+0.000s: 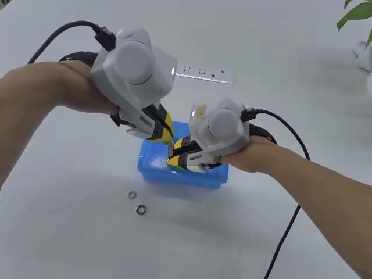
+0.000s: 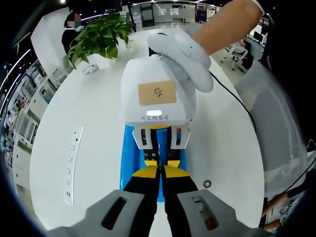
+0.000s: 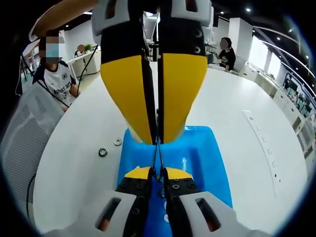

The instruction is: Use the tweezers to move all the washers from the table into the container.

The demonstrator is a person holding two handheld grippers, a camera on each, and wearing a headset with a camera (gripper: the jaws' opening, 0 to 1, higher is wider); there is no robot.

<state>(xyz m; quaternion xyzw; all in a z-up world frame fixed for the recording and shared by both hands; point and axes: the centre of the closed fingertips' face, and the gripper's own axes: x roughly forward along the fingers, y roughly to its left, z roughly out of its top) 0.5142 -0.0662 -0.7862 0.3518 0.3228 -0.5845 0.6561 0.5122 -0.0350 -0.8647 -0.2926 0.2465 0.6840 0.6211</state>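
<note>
Blue container [image 1: 152,165] underlies tweezers [image 3: 156,155], left tongs [image 2: 160,171], right tongs [image 3: 157,174].

bright, even overhead light, soft shadows on the table [image 1: 70,232], fisheye bending at edges.

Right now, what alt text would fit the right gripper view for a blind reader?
Tweezers run between the left gripper's yellow fingers, reaching in from the top, and the right gripper's fingers at the bottom, over a blue container. Two washers lie on the white table beside it.
</note>
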